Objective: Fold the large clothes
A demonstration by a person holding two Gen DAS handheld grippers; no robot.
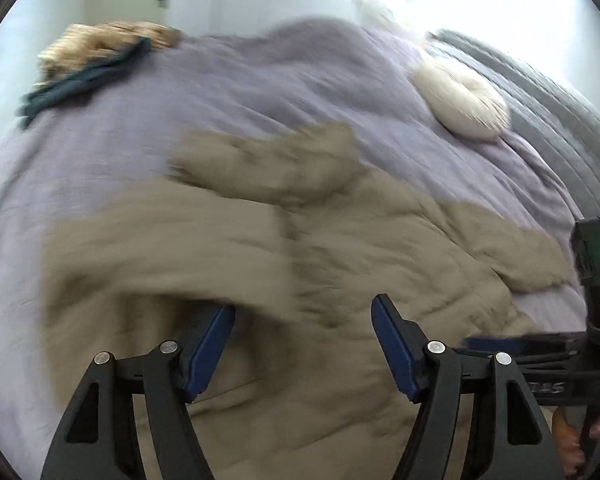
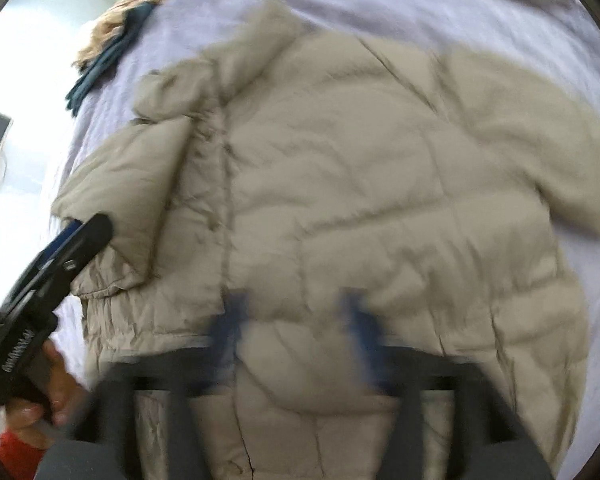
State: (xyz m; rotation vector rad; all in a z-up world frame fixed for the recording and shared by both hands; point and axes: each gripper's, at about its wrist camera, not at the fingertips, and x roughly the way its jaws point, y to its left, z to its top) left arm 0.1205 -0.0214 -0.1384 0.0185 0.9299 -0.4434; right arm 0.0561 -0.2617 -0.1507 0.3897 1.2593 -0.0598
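A beige puffer jacket [image 1: 300, 248] lies spread on a lilac bed cover [image 1: 240, 92]. It also fills the right wrist view [image 2: 360, 200], front up, with one sleeve folded across the left side. My left gripper [image 1: 303, 316] hovers open over the jacket's lower part, with a fold of fabric lying over the left fingertip. It also shows in the right wrist view [image 2: 82, 234] at the jacket's left edge. My right gripper [image 2: 292, 316] is blurred, its blue fingers apart above the jacket's hem, holding nothing. Its body shows at the right edge of the left wrist view [image 1: 596, 264].
A pile of tan and dark teal clothes [image 1: 96, 60] lies at the bed's far left corner. A white round cushion [image 1: 460, 100] sits at the far right, beside a grey padded headboard [image 1: 548, 92]. A white door and wall stand behind the bed.
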